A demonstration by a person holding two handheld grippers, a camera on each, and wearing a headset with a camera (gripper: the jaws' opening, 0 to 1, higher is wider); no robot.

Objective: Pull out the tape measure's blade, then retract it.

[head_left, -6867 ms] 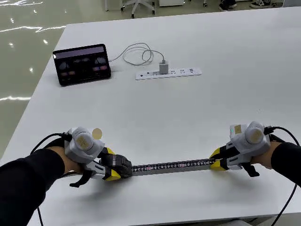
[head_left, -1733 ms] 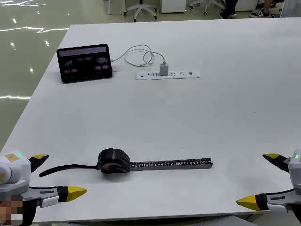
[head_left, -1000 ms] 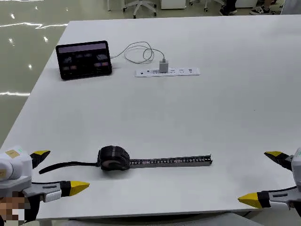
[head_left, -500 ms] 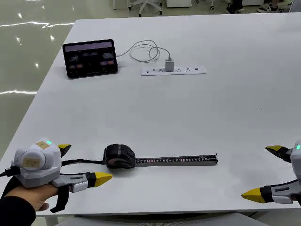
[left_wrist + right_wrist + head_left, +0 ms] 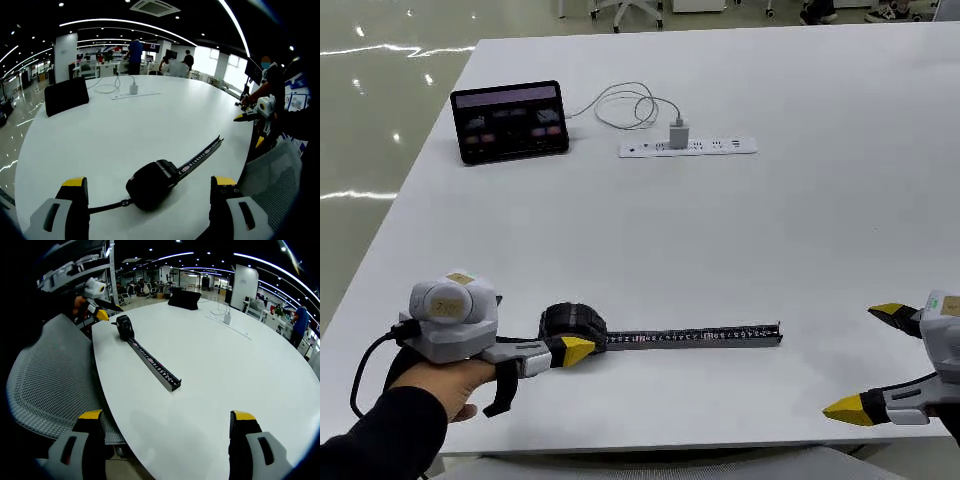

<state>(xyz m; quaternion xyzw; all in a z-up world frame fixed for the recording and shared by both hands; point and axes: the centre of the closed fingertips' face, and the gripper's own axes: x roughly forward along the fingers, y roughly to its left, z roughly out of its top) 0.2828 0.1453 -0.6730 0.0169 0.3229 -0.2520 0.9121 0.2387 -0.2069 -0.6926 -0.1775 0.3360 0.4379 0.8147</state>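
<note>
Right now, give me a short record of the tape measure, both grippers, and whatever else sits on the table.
tape measure: black round case, on the white table
blade: dark marked strip, pulled out, lying flat
left gripper: open, jaws either side of the case
right gripper: open, apart from the blade's tip
far side: black tablet, white power strip

The left gripper (image 5: pixel 570 338) and right gripper (image 5: pixel 865 360) share pale grey rounded bodies and grey jaws tipped yellow. A tan sticker (image 5: pixel 458 279) sits atop the left gripper; behind it loops a black cable (image 5: pixel 368 350), beside a black sleeve (image 5: pixel 380 440).
</note>
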